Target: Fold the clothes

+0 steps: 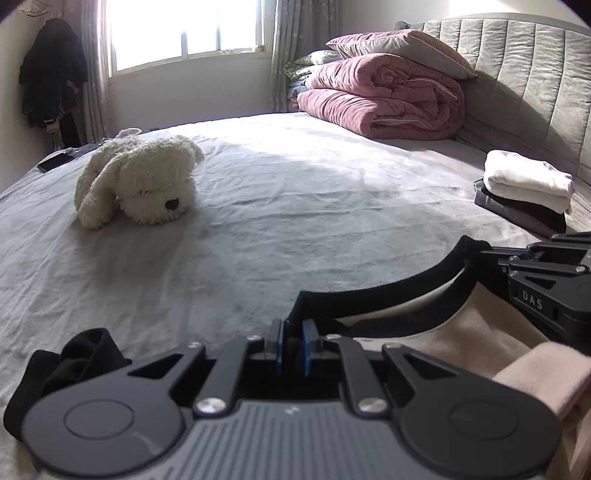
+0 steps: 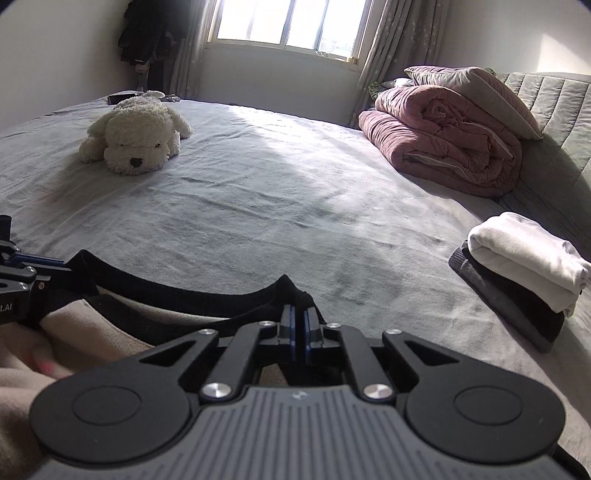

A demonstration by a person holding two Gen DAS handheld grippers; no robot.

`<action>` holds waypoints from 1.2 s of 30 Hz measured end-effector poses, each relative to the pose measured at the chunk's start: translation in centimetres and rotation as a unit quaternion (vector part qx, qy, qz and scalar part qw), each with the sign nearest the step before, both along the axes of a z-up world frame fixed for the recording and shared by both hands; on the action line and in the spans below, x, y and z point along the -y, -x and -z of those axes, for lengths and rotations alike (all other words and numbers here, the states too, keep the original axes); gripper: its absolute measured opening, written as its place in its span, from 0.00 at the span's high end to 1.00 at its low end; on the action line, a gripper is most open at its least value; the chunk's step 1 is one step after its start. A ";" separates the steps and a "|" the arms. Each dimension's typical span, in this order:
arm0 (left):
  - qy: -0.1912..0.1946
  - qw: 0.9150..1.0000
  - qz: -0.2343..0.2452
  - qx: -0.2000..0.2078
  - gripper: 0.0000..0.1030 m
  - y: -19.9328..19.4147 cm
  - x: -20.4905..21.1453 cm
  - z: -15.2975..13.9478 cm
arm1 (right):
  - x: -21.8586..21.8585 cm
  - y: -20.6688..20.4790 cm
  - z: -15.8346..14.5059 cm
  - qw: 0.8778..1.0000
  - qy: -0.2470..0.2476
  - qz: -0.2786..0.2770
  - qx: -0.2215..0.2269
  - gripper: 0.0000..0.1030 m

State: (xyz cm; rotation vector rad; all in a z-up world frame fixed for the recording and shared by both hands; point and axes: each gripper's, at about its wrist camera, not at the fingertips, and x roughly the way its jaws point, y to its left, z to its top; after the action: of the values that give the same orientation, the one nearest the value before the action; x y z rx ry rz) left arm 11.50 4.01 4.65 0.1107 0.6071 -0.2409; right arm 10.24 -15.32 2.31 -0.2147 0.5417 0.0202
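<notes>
Currently we hold the left tongs (image 1: pixel 292 341) and right tongs (image 2: pixel 298 326) clamped on the black collar band (image 1: pixel 376 291) of the beige garment (image 1: pixel 461 325), low over the bed (image 1: pixel 295 206). Uneven pulling may slip this thin trim free.

My two wrist cameras sit low and close over the grey-sheeted bed (image 1: pixel 295 192), both facing the bright window (image 1: pixel 184 33). Both share the fluffy white plush dog (image 1: pixel 140 181) and folded pink quilt (image 2: pixel 443 140).
</notes>
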 end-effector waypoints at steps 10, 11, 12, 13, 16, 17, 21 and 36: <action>-0.052 0.995 -0.033 0.082 0.90 1.0 -0.9 -2.9 | -2.3 1.3 -3.0 0.997 0.003 -0.005 0.079 0.93; -0.053 0.994 -0.036 0.084 0.90 1.0 -1.0 -3.0 | -2.6 1.4 -3.0 0.996 0.008 -0.005 0.085 0.93; -0.053 0.994 -0.038 0.086 0.90 0.9 -1.0 -3.0 | -2.8 1.5 -3.0 0.996 0.013 -0.005 0.089 0.93; -0.052 0.994 -0.039 0.086 0.90 0.8 -1.0 -3.0 | -3.0 1.5 -2.9 0.996 0.014 -0.003 0.092 0.93; -0.042 0.995 -0.039 0.081 0.90 0.1 -0.9 -3.1 | -3.1 1.1 -2.6 0.996 0.012 0.006 0.089 0.94; -0.039 0.995 -0.037 0.080 0.90 -0.3 -0.8 -3.2 | -3.1 0.8 -2.6 0.996 0.014 0.009 0.088 0.94; -0.039 0.995 -0.028 0.087 0.90 -2.4 -0.2 -3.5 | -2.7 -0.8 -2.7 0.996 0.015 0.017 0.091 0.94; -0.023 0.997 -0.027 0.063 0.90 -14.0 2.1 -1.8 | 1.4 -11.0 -1.7 0.997 -0.041 0.013 0.068 0.94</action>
State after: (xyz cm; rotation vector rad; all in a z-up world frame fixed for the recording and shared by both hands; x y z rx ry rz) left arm 25.52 1.95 6.44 0.1522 0.4906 -0.1657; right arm 21.20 -16.73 3.97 -0.1281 0.4069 0.0020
